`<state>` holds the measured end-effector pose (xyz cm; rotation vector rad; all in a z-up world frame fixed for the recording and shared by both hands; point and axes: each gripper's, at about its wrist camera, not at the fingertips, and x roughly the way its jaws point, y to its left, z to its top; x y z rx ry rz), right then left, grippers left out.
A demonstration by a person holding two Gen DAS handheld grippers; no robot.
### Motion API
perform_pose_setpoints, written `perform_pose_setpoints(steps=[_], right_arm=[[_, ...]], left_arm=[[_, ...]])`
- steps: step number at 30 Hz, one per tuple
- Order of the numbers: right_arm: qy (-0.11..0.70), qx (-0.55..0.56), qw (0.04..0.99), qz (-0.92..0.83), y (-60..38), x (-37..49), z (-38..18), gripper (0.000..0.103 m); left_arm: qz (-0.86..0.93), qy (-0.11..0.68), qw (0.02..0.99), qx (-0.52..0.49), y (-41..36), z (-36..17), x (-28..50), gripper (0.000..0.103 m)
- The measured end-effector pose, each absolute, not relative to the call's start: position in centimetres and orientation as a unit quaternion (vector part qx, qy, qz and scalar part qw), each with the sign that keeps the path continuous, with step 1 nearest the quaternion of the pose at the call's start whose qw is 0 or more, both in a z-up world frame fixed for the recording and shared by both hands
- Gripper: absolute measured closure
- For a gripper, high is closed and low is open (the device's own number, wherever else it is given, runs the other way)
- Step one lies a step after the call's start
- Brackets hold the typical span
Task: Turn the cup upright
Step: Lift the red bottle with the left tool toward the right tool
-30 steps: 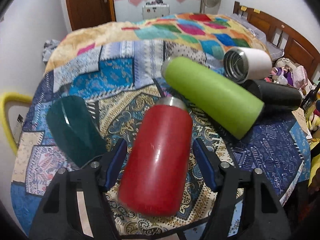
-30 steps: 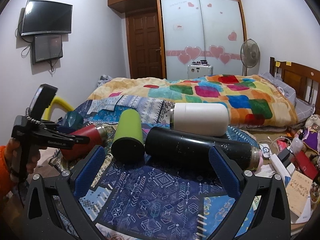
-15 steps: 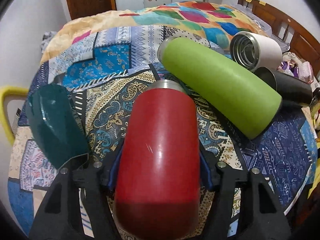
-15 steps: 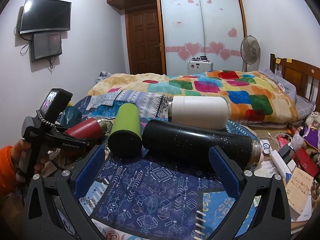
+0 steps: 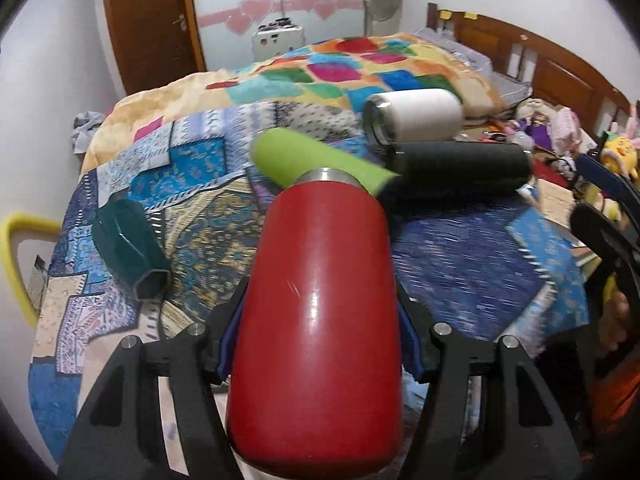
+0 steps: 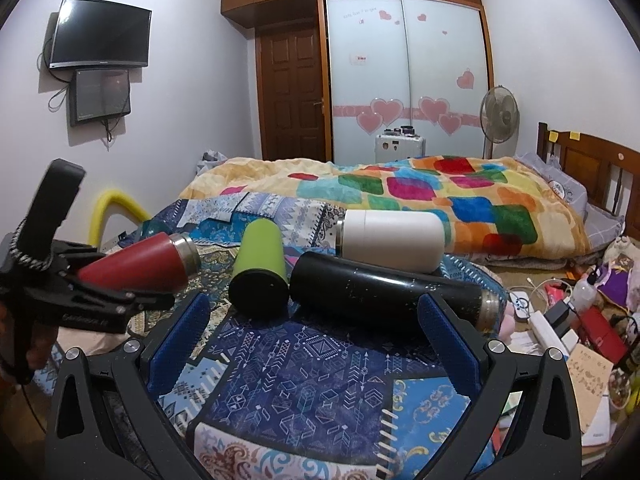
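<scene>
My left gripper (image 5: 316,344) is shut on the red cup (image 5: 320,336), its blue pads pressed to both sides. The cup is lifted off the cloth and tilted, steel mouth pointing away. In the right wrist view the red cup (image 6: 140,266) hangs at the left in the left gripper (image 6: 116,292), mouth angled up to the right. My right gripper (image 6: 312,336) is open and empty above the patterned cloth, in front of the black bottle (image 6: 384,292).
A green cup (image 5: 316,160), a white cup (image 5: 416,122) and the black bottle (image 5: 460,166) lie on their sides on the round table (image 5: 472,264). A dark teal cup (image 5: 128,248) lies at the left. A bed (image 6: 420,196) stands behind; clutter lies at the right.
The left gripper closed on the red cup, then lifted it off the cloth and tilted its mouth upward. The right gripper stayed almost still and open.
</scene>
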<state>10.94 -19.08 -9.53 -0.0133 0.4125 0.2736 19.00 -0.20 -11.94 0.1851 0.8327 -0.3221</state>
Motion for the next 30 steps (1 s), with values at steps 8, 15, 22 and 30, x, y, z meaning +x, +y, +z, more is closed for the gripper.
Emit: perform_pose_setpoints(steps=[8,15,22,30], right_arm=[[0.205,-0.009,0.97,0.13,-19.8,10.2,-9.5,0.0],[0.221,-0.016,0.967,0.125,-19.8,10.7,-10.7,0.0],[0.236,-0.018,0.964,0.123,-20.0,11.2,-11.8,0.0],[0.253,-0.018,0.959,0.125,-19.8,12.0,-12.9,0.0]], left_arm=[[-0.195,0.419,0.882,0.088,-3.9,-14.7,17.9,0.04],[-0.208,0.429,0.874,0.092,-5.6,-16.4,18.1,0.04],[-0.215,0.43,0.871,0.105,-5.8,-17.1,17.9,0.04],[-0.216,0.385,0.896,0.058,-2.3,-13.2,16.3,0.026]])
